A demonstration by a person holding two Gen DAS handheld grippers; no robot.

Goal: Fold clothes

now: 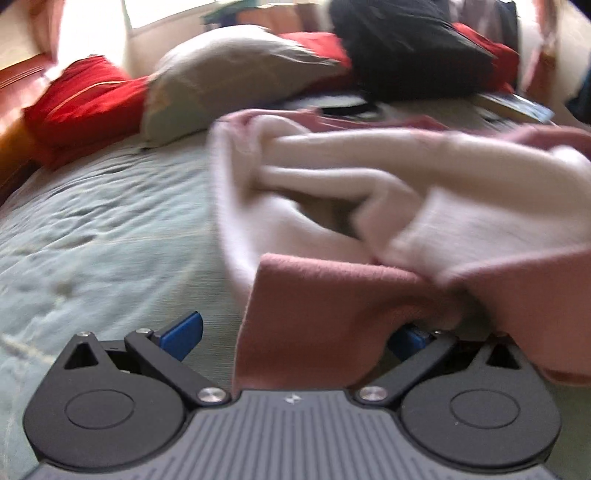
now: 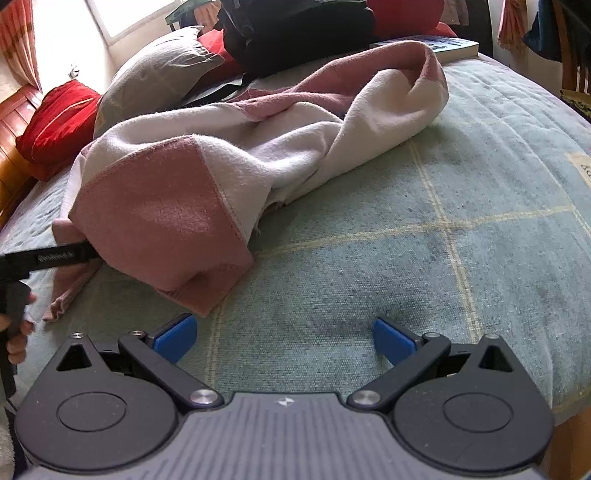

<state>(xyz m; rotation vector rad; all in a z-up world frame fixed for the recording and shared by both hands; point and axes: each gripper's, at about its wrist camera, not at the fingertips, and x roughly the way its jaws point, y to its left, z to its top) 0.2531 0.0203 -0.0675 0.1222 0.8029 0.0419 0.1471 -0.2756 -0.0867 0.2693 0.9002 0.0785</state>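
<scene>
Right wrist view shows the garment point(image 2: 229, 147), pink and white, lying in a loose, rumpled heap across the middle of the bed point(image 2: 461, 229), not flat and not folded. Its pink hem end sits nearest the camera. The right tongs point(image 2: 284, 338) stand wide with nothing between them, hovering over bare quilt just short of that hem. The left tongs point(image 1: 295, 332) are also spread wide; a pink flap drapes over the right-hand pad, so cloth lies in the gap but I judge it not pinched. The blur in that view makes the contact hard to read.

The heap would fit either spreading out before a fold or gathering up mid-fold, so the pictures do not settle which. Either way, a good grip takes a single layer at a seam or hem corner, not a bunched wad, and both tongs should hold matching corners so the cloth hangs square.

Open quilt lies to the right and toward the camera, plenty for laying the cloth flat. Toward the headboard it is crowded: a grey pillow point(image 2: 155, 70), a red cushion point(image 2: 55, 118), a black pile point(image 2: 295, 33) and a book point(image 2: 443, 46) near the garment's far end. The bed edge drops away at the lower right.
</scene>
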